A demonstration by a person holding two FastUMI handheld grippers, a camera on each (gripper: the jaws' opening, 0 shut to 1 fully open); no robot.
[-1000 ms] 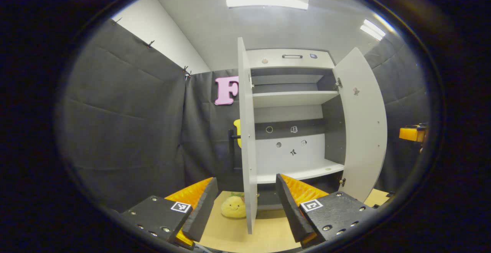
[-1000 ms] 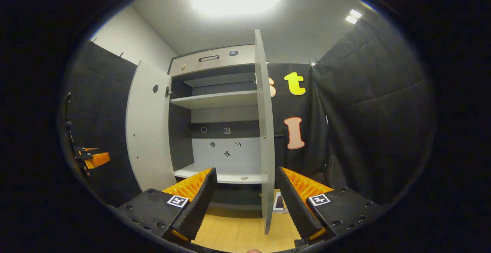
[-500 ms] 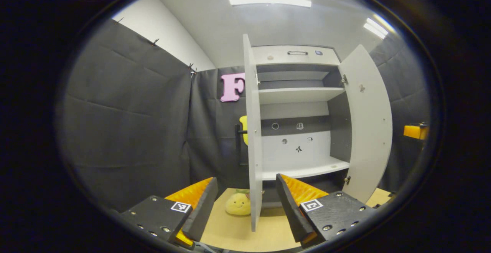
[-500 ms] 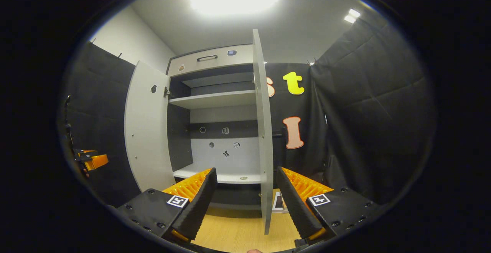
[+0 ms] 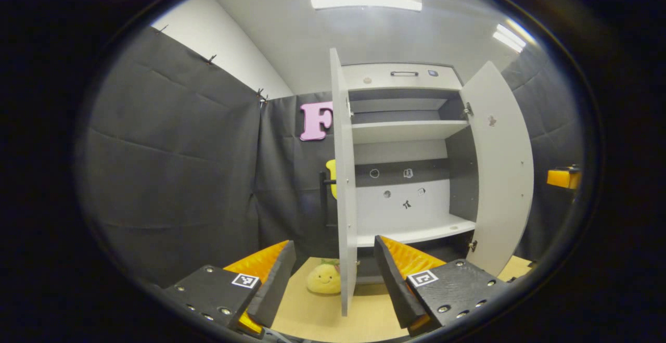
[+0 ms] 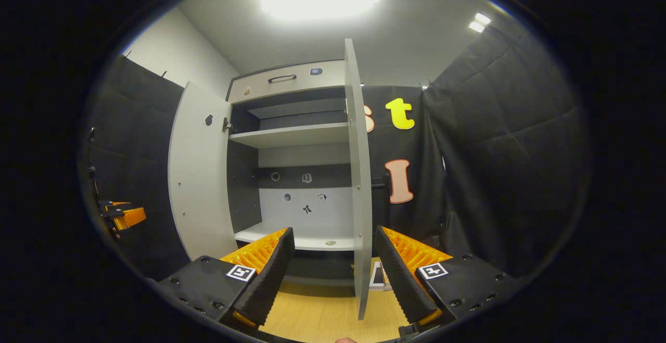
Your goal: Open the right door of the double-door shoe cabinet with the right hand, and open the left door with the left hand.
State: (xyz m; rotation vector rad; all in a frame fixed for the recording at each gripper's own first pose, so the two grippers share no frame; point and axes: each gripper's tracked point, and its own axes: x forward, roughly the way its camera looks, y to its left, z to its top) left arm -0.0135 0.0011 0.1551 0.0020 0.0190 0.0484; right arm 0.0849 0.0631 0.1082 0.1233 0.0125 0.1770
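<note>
The white shoe cabinet (image 5: 400, 150) stands with both doors swung out. In the left gripper view the left door (image 5: 344, 187) faces me edge-on between my fingers, a little ahead of them, and the right door (image 5: 500, 171) stands wide at the right. My left gripper (image 5: 333, 280) is open with nothing held. In the right gripper view the right door (image 6: 360, 176) is edge-on ahead, and the left door (image 6: 200, 176) stands open at the left. My right gripper (image 6: 333, 275) is open and holds nothing. The other gripper (image 6: 125, 217) shows far left there.
A yellow plush toy (image 5: 322, 279) lies on the wooden floor beside the left door's foot. The cabinet shelves (image 5: 411, 130) hold nothing but small stickers on the back panel. A top drawer with a dark handle (image 6: 282, 78) sits above. Black cloth walls close both sides.
Both grippers have drawn back slightly from the doors. The left view has shifted a little, so the left door's edge sits further right. The doors stay open.
</note>
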